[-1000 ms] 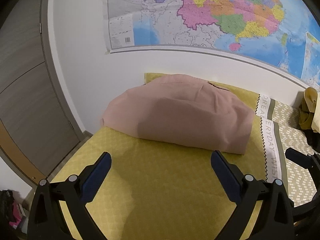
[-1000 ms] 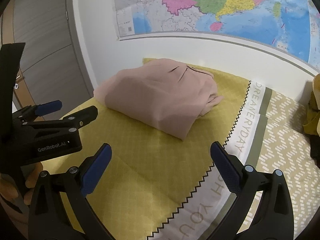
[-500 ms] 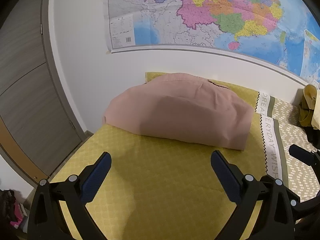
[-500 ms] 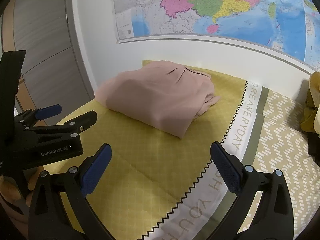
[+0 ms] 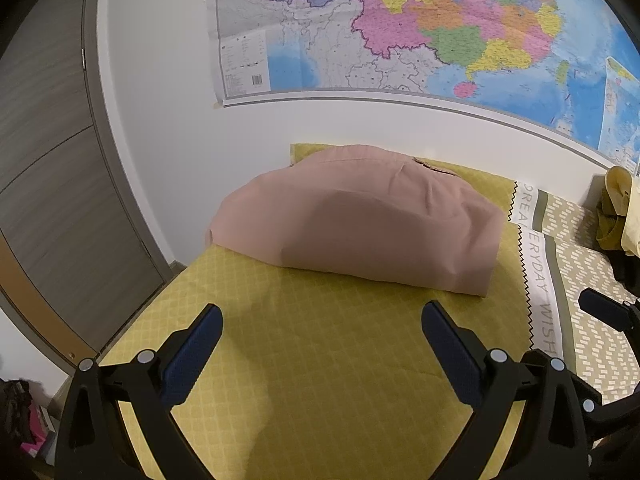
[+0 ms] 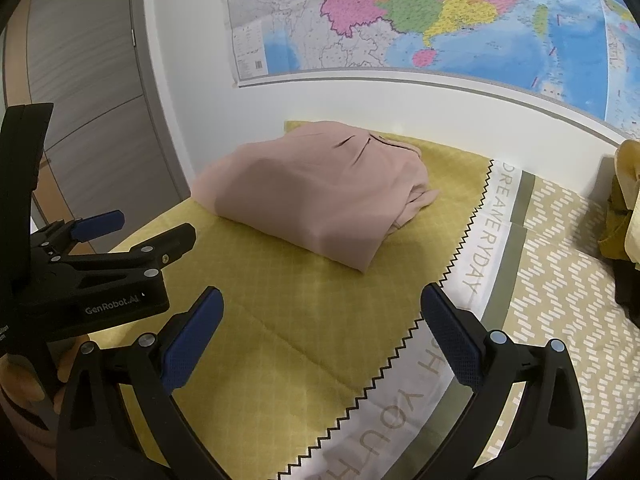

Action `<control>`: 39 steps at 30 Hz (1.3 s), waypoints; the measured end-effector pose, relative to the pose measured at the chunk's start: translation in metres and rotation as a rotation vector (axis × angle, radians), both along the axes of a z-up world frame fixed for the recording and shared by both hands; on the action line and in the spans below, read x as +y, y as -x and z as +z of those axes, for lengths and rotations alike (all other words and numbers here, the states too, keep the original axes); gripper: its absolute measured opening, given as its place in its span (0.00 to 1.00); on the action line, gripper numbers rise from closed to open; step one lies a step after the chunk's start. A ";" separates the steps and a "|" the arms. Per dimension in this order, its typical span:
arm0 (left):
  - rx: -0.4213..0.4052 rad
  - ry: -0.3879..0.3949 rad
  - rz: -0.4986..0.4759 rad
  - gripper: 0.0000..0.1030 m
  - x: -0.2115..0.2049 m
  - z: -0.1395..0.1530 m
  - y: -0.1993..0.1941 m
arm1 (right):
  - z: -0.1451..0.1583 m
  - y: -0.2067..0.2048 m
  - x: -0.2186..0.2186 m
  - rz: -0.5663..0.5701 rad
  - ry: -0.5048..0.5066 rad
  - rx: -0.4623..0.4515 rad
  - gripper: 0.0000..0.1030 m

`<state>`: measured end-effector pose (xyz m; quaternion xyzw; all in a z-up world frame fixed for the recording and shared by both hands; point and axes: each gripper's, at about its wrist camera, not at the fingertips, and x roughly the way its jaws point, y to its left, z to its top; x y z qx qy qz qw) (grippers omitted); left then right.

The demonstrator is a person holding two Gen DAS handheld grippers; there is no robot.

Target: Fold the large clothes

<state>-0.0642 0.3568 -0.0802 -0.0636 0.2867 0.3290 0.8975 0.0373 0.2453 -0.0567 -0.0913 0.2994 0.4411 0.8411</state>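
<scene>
A folded pink garment (image 5: pixel 360 220) lies as a compact bundle on the yellow bedspread (image 5: pixel 320 360), near the wall; it also shows in the right wrist view (image 6: pixel 316 196). My left gripper (image 5: pixel 322 326) is open and empty, held back from the bundle's near edge; it also shows at the left of the right wrist view (image 6: pixel 136 228). My right gripper (image 6: pixel 322 308) is open and empty, short of the bundle's near right corner. One right fingertip (image 5: pixel 604 308) shows at the left wrist view's right edge.
A white wall with a large coloured map (image 5: pixel 400 28) runs behind the bed. A grey wardrobe door (image 5: pixel 48 152) stands at the left. Yellow and dark clothes (image 6: pixel 624 216) are piled at the far right on the patterned bedspread (image 6: pixel 560 280).
Both grippers have drawn slightly back from the folded garment and stayed open. The garment has not moved.
</scene>
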 end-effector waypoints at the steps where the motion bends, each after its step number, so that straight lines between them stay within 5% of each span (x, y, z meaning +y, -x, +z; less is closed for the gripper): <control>1: 0.001 0.000 0.000 0.94 0.000 0.000 0.000 | 0.000 0.000 -0.001 -0.001 -0.001 0.000 0.95; 39: 0.008 -0.002 0.002 0.93 -0.004 -0.002 0.002 | 0.000 0.005 -0.003 0.000 -0.008 0.015 0.95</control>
